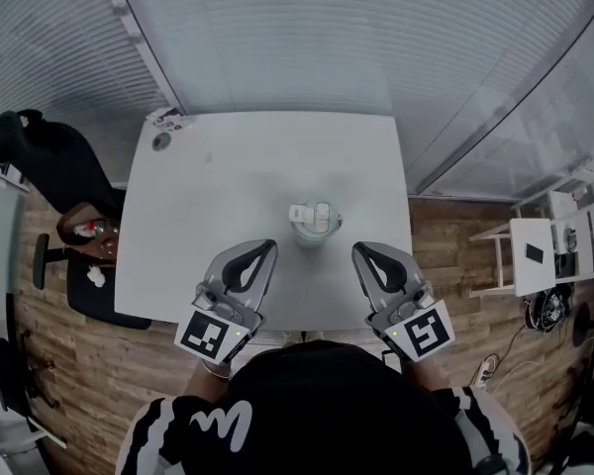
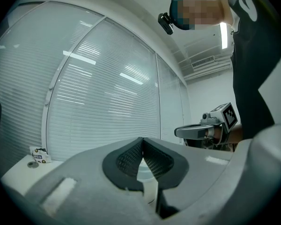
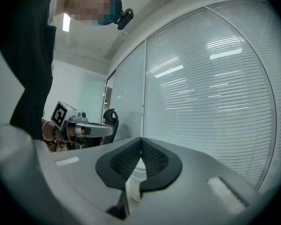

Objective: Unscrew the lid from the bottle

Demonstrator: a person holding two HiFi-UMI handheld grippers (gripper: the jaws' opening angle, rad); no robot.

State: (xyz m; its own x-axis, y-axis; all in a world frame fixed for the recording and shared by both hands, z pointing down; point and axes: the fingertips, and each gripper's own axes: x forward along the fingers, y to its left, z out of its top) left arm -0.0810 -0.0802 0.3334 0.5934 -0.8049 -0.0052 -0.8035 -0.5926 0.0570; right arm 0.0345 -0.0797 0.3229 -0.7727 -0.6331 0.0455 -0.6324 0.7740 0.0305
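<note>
Head view: the bottle (image 1: pixel 314 223) stands on the table (image 1: pixel 228 196) between left gripper (image 1: pixel 260 257) and right gripper (image 1: pixel 364 259), both clenched, empty.

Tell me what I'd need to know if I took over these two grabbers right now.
Left gripper: shut, empty, held level over the table's near edge.
Right gripper: shut, empty, level, opposite the left one.
Bottle: upright mid-table, just beyond and between the two sets of jaw tips, untouched.
Done: nothing; the lid looks still on.
Left: open a gripper, steady the bottle with it, then probably twist the lid off with the other.
</note>
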